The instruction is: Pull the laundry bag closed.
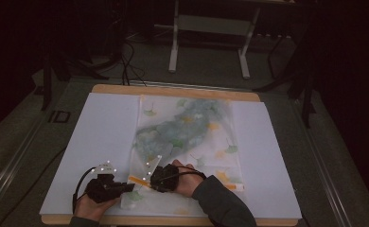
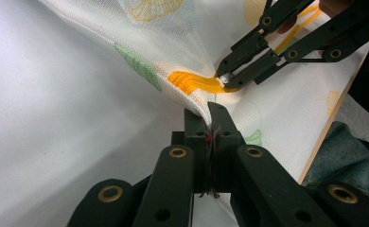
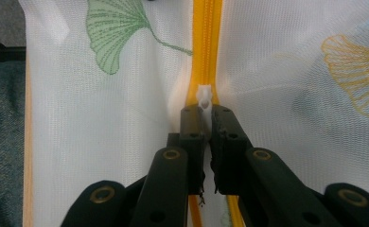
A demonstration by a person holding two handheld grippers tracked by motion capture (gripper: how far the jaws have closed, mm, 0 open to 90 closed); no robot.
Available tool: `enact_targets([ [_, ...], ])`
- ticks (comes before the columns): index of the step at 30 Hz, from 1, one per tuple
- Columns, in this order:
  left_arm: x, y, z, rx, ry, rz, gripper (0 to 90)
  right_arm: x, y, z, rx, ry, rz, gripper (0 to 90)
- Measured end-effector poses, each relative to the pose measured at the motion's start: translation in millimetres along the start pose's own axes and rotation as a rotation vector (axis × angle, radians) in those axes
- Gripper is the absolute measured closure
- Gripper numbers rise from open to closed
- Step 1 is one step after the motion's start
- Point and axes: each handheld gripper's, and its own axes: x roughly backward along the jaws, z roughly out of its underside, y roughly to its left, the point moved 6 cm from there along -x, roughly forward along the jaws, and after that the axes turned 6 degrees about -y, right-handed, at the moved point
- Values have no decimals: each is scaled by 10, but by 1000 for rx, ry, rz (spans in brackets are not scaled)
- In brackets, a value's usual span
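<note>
High view: on the worktop (image 1: 102, 123), my left gripper (image 1: 110, 185) is clenched on the near edge of the mesh bag (image 1: 187, 137). Just to its right, my right gripper (image 1: 160, 178) grasps the white zipper pull (image 3: 204, 96). The yellow zipper (image 3: 206, 42) runs away rightward from it.
</note>
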Motion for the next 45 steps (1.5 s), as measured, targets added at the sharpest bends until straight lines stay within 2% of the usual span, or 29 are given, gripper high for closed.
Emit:
enact_targets([
  [20, 10, 3, -4, -5, -3, 0, 885, 61, -12, 101, -8, 12, 1, 844],
  [45, 15, -4, -9, -1, -12, -3, 885, 158, -34, 247, 4, 31, 21, 845],
])
